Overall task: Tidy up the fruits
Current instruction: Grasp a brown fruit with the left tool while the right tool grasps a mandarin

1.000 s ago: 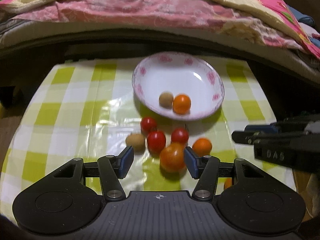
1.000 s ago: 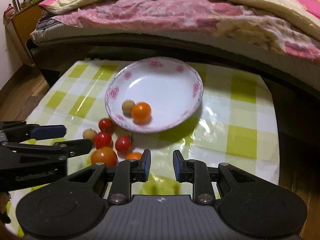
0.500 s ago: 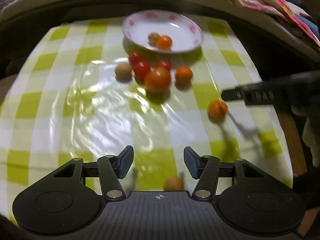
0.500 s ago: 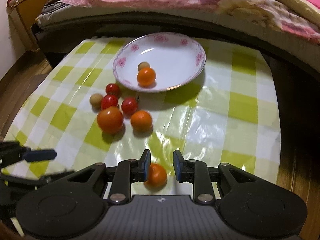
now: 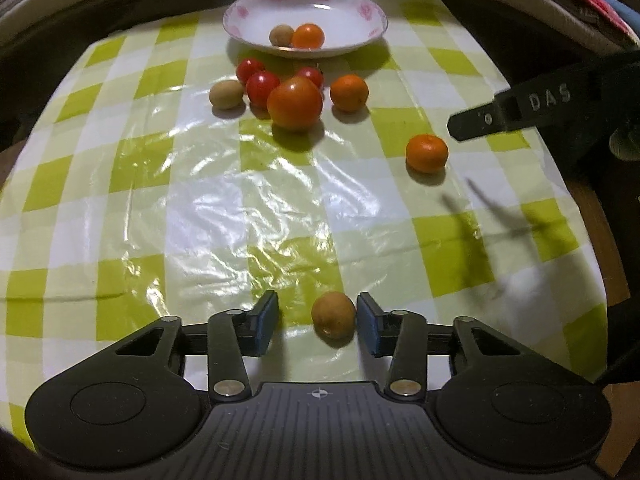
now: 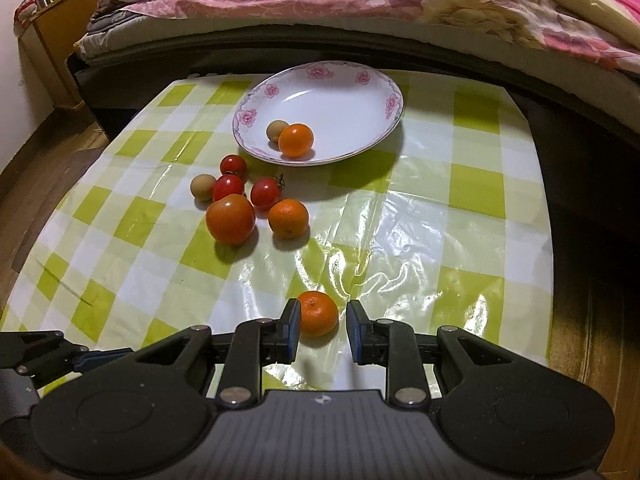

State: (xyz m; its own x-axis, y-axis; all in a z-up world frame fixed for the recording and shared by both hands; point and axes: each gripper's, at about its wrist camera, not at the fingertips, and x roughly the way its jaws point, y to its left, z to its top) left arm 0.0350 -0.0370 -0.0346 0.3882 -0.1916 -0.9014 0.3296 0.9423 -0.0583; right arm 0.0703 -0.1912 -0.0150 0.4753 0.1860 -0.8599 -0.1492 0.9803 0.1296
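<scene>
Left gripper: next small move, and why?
Probably finish closing on the brown fruit. The left gripper is closing with the fruit between its jaws: it sits against the right-hand pad, with a gap at the other, and rests on the cloth. Then lift toward the plate.

Round fruits (image 6: 231,219) scattered beside plate (image 6: 376,92)

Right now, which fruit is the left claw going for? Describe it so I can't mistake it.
Start at the flowered plate at the far end of the checked cloth, then come back past the fruit cluster toward the near edge. There a small round brown fruit lies alone between the closing left claw fingers, dull tan, unlike the orange and red ones.
</scene>
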